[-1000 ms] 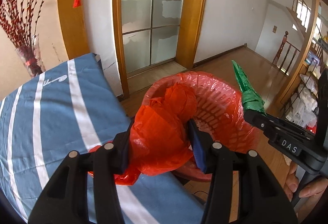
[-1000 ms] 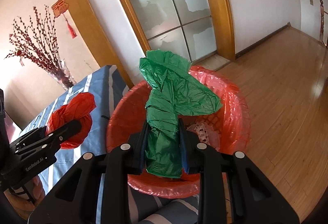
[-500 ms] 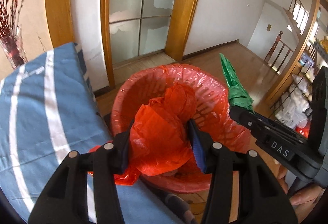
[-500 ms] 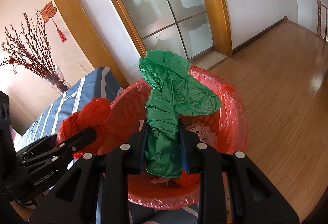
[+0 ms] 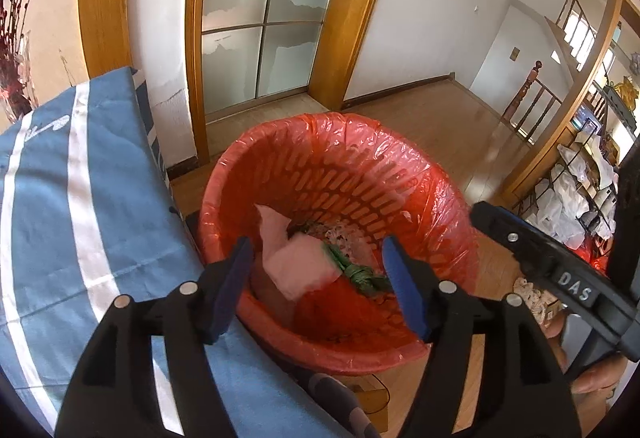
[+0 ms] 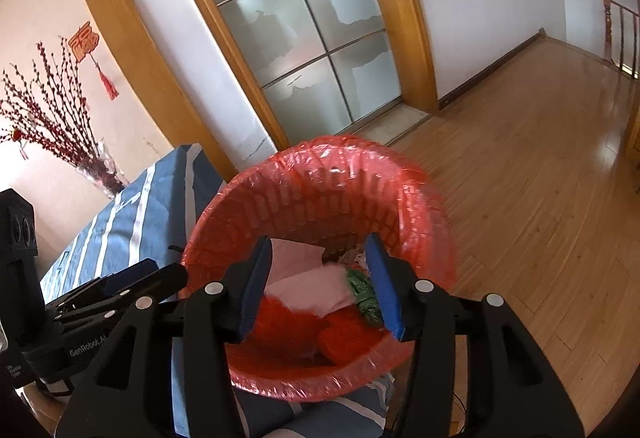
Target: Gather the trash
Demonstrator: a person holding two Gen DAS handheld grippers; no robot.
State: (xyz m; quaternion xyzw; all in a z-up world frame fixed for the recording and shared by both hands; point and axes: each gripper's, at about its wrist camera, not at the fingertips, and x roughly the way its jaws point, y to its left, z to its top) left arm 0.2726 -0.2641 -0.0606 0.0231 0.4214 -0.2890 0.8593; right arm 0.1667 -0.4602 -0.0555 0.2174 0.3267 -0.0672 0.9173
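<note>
Left gripper [image 5: 318,280] opening, empty, above the red-lined bin [image 5: 404,173] holding pink paper [image 5: 298,268] and a green bag [image 5: 360,274]

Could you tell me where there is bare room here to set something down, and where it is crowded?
The blue striped cloth left of the red bin lies bare up to the vase of red branches. The wooden floor beyond the bin is open. Crowded: the bin's bottom, with pink paper and a green bag, and the shelves at right.
</note>
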